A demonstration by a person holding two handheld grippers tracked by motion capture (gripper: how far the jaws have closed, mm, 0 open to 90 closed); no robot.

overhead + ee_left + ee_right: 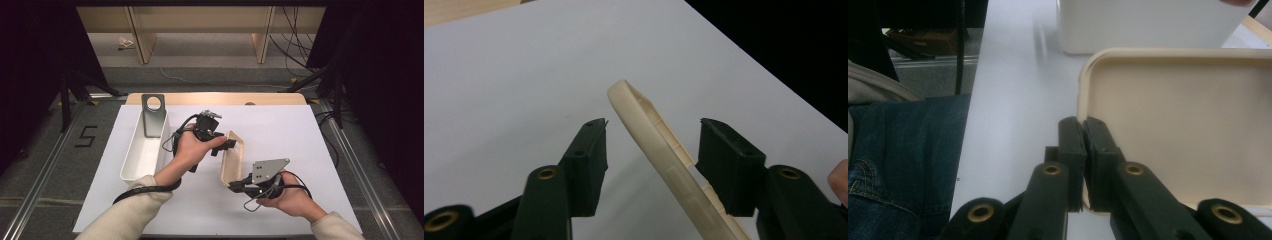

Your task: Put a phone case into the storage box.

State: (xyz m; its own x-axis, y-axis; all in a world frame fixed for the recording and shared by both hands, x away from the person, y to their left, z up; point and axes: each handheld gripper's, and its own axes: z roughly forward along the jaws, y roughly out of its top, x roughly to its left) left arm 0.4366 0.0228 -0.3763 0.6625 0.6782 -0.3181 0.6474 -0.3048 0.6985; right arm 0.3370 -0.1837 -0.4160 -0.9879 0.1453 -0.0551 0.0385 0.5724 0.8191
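Observation:
A shallow cream tray [233,159] stands tilted up on its edge in the middle of the white table. My right gripper [238,186] is shut on the tray's near rim; in the right gripper view the two jaws pinch the rim [1083,125] and the tray's hollow [1188,130] spreads to the right. My left gripper [227,144] is open at the tray's far end. In the left gripper view the cream rim [659,150] runs between the spread fingers [589,160], nearer the right one, with a gap on the left side.
A long white bin [145,147] lies at the left of the table, with a grey metal bracket [153,114] with a round hole standing at its far end. The bin's wall [1148,25] shows beyond the tray. Bare white table surrounds the tray to the right.

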